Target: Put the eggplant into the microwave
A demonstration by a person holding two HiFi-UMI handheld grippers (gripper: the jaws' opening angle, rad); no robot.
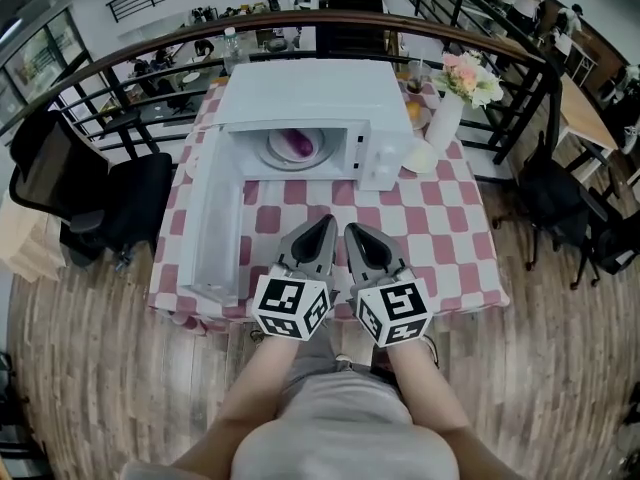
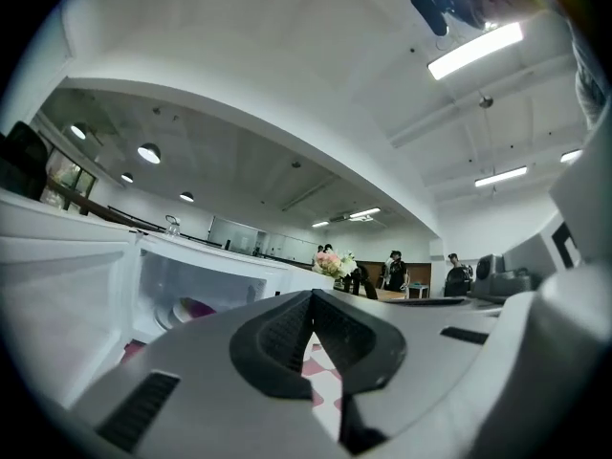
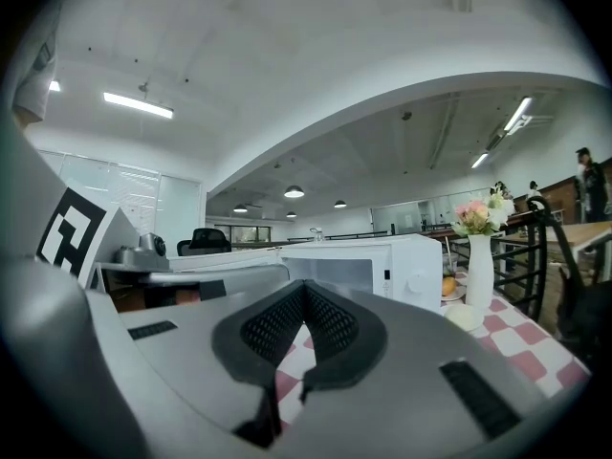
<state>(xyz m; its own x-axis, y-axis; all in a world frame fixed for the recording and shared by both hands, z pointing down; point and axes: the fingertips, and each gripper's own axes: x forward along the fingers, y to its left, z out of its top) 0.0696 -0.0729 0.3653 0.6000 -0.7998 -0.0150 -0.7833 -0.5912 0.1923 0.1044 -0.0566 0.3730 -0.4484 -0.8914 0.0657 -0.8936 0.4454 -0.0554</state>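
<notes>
Both sets of jaws are pressed together with nothing between them, left gripper [image 1: 322, 224] and right gripper [image 1: 354, 232] side by side over the table's [image 1: 460, 258] near edge, pointing level at the microwave [image 1: 300, 93]. And the eggplant [image 1: 298, 143] lies on the plate [image 1: 276, 154] inside the cavity, so the job looks as good as done. What's left, we reckon, is the door [image 1: 212, 228], standing wide open along the table's left edge. To do that well, we'd set the closed left tip behind the door's free end and swing it round smoothly, right gripper kept clear. Red-and-white check cloth underneath, a vase [image 1: 443, 118] of flowers at the far right corner, black chairs [image 1: 110, 203] either side, a curved railing [image 1: 120, 58] behind, wooden floor [image 1: 100, 388] below.
</notes>
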